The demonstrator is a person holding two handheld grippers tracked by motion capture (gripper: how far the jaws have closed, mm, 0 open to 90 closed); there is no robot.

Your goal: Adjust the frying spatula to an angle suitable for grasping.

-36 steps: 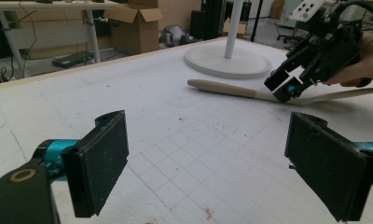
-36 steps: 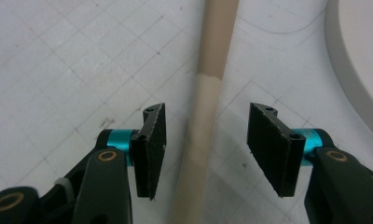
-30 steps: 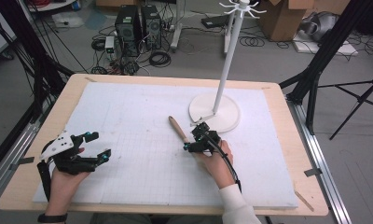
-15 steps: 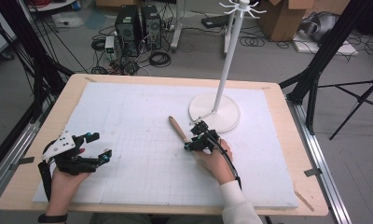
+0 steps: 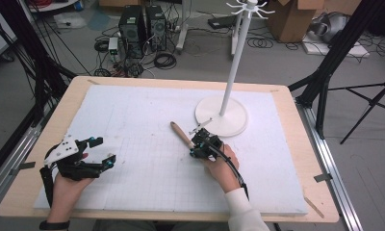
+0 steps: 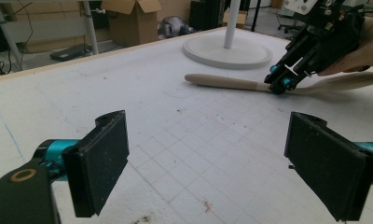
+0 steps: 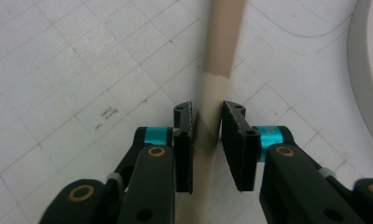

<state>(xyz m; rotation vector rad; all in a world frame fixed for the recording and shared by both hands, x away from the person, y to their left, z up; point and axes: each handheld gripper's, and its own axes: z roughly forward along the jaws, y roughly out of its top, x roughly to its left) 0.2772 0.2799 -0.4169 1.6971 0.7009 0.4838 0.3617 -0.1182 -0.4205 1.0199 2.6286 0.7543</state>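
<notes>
A wooden-handled utensil [image 5: 181, 135] with a cream-coloured front part lies slanted on the white gridded board, left of the stand's base. My right gripper [image 5: 196, 147] comes at it from the near side. In the right gripper view the jaws have just been closing, and the right gripper [image 7: 208, 130] now has its pads pressed on the utensil [image 7: 222, 42] just below where wood meets cream. My left gripper [image 5: 103, 151] rests at the board's near left, open, with nothing between its pads. The left gripper view shows the left gripper [image 6: 212, 163], the utensil [image 6: 222, 82] and the right gripper [image 6: 282, 81] beyond it.
A white stand with a round base [image 5: 222, 118] and a tall pole topped by hooks rises just behind the right gripper. The board [image 5: 133, 106] lies on a wooden table [image 5: 320, 183]. Computers, cables and boxes are on the floor beyond.
The right gripper's jaws have closed onto the utensil while the hand shifted only slightly. The left hand and its gripper have stayed where they were.
</notes>
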